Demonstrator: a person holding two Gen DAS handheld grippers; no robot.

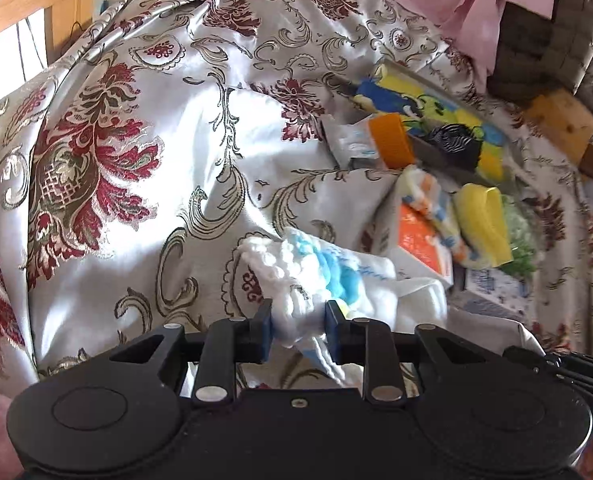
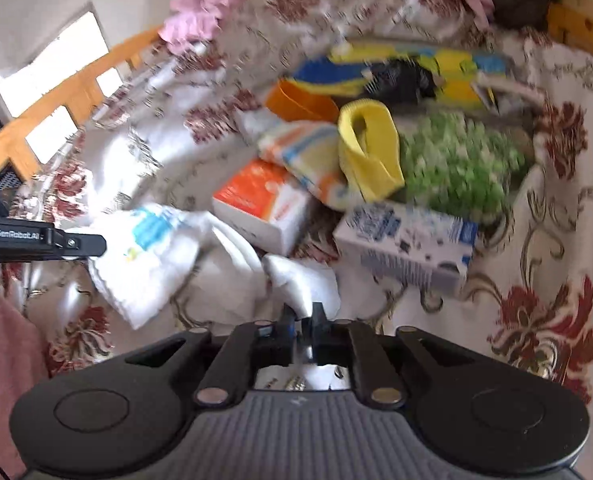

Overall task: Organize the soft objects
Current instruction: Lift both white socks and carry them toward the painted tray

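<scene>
Softly, both claws [image 1: 298, 326] [image 2: 303, 322] on one fluffy white-and-blue towel [image 1: 328, 276].

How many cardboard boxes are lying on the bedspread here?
2. The orange-and-white cardboard box lies near the middle, beside the striped towel. The blue-and-white cardboard box lies to its right, in front of the green fluffy cloth. Others may be hidden under the cloths.

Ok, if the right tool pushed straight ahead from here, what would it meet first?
Beyond the white cloth pinched in the right tool, probably the orange-and-white box; motion blur makes depth uncertain.
</scene>
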